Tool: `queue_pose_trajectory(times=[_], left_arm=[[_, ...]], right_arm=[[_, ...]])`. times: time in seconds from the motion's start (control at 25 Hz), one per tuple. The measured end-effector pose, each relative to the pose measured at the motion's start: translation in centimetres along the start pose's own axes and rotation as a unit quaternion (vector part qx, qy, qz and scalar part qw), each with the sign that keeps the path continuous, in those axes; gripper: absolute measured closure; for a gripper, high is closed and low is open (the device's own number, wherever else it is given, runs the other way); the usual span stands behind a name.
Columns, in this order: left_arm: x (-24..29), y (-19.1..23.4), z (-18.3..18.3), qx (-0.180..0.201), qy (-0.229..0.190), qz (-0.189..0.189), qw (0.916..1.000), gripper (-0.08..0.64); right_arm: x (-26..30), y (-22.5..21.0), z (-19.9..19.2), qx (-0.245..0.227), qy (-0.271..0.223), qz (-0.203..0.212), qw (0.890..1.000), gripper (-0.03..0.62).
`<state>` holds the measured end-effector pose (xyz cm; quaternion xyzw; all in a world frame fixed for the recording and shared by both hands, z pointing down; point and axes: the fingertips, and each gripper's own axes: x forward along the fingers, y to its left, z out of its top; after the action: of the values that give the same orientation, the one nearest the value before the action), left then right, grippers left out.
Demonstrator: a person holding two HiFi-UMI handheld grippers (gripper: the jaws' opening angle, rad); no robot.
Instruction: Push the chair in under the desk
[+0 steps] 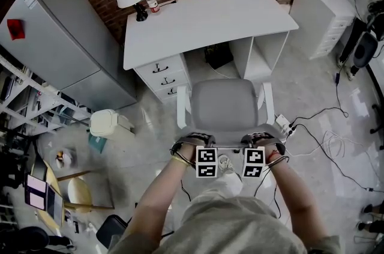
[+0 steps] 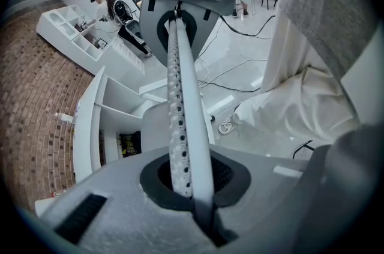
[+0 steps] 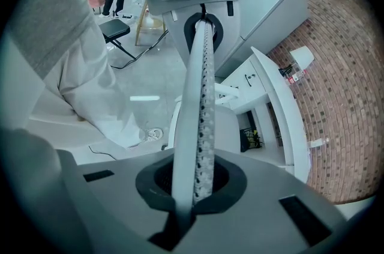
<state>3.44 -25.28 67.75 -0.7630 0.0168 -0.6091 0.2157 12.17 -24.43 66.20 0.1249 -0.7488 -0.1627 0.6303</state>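
The left gripper [image 1: 193, 140] and right gripper [image 1: 259, 139] each had jaws clamped on the chair [image 1: 225, 104] back's top edge, spaced apart, presumably to steer it squarely under the desk [image 1: 204, 21].

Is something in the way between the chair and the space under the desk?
Nothing visible is on the floor between the chair and the desk. A dark bag sits far back under it and might matter only at the end.
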Motion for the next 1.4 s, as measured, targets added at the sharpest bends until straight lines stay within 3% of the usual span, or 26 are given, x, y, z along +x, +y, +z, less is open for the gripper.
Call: queue_pose_trajectory(times=[1.4], left_arm=[[3.5,10.6,-2.0,-0.025,0.009,0.017,0.9995,0.548]], right_arm=[[4.2,-10.7,-2.6,-0.032,-0.012,0.0,0.999,0.583]])
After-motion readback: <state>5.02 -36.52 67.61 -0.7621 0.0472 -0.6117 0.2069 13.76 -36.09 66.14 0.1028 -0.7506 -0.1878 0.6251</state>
